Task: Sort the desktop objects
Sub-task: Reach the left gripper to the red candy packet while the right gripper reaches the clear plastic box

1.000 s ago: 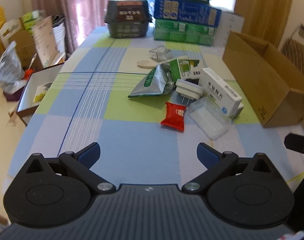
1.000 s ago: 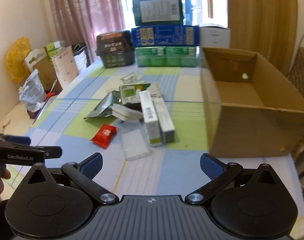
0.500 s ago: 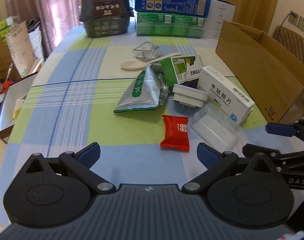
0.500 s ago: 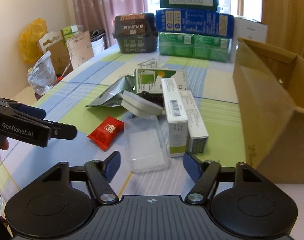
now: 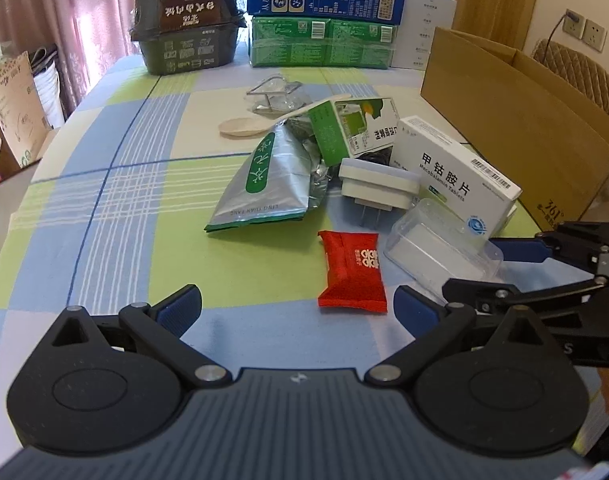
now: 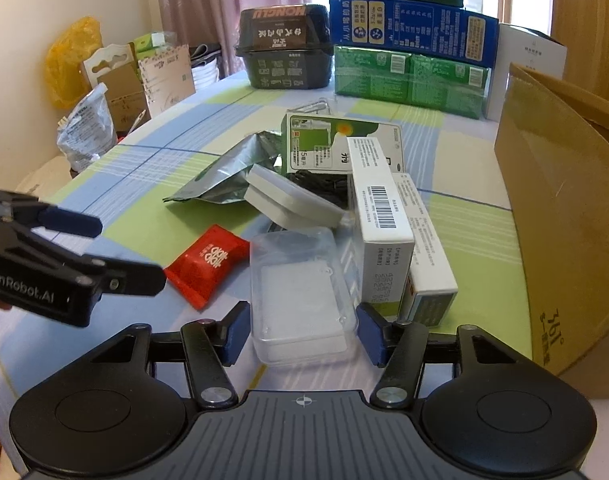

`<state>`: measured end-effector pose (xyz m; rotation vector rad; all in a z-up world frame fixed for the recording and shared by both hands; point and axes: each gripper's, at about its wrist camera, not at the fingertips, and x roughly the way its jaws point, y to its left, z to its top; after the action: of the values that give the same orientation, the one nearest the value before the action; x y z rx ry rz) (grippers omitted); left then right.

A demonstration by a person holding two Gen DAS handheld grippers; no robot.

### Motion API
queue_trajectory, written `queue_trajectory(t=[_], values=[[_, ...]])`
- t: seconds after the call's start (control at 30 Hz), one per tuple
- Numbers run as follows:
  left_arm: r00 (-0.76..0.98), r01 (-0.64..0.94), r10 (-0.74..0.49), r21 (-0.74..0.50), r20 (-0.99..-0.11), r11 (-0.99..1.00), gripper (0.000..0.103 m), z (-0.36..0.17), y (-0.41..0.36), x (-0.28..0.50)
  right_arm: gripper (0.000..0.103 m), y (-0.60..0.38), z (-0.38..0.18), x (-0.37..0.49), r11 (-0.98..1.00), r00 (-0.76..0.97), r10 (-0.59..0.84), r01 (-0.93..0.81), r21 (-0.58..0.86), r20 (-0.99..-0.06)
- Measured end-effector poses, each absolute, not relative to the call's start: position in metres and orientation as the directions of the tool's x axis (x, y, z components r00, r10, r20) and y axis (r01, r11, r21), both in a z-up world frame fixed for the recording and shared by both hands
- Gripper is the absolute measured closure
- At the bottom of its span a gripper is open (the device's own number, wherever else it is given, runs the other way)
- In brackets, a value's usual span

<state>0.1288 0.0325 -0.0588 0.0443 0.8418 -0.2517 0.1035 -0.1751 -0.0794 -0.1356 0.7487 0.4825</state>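
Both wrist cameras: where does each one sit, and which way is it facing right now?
Left wrist: sits on the left gripper, looks forward across the table at the red packet; its own open fingers show, the right gripper enters at the right edge.
Right wrist: sits on the right gripper, looks at the clear plastic case between its fingers; the left gripper enters from the left.
Shared: red packet, clear case, white medicine box, cardboard box.

Pink curtains [image 5: 84, 4] hang behind the checkered surface [image 5: 116, 208]; a wall socket [image 5: 584, 32], a yellow plastic bag [image 6: 70, 60] and a quilted chair [image 5: 580, 76] flank it.
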Motion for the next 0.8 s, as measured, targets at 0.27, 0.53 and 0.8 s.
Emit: queue_trajectory(t=[0.27,0.53,0.8], values=[[0.623,0.272,-0.244,-0.087,-0.743,0.958,0.012,-0.066,0.024,0.134,0.049,-0.187,-0.078,0.114,0.906,0.646,0.349,-0.417,0.069,-0.679],[0.626,0.307,-0.266,-0.082,-0.733,0.948,0.031,-0.070,0.011,0.146,0.049,-0.189,-0.080,0.101,0.906,0.652,0.321,-0.422,0.023,-0.687],[0.631,0.373,-0.258,-0.004,-0.732,0.928,0.055,-0.075,-0.012,0.160,0.049,-0.188,-0.085,0.103,0.905,0.655,0.311,-0.425,0.005,-0.688]])
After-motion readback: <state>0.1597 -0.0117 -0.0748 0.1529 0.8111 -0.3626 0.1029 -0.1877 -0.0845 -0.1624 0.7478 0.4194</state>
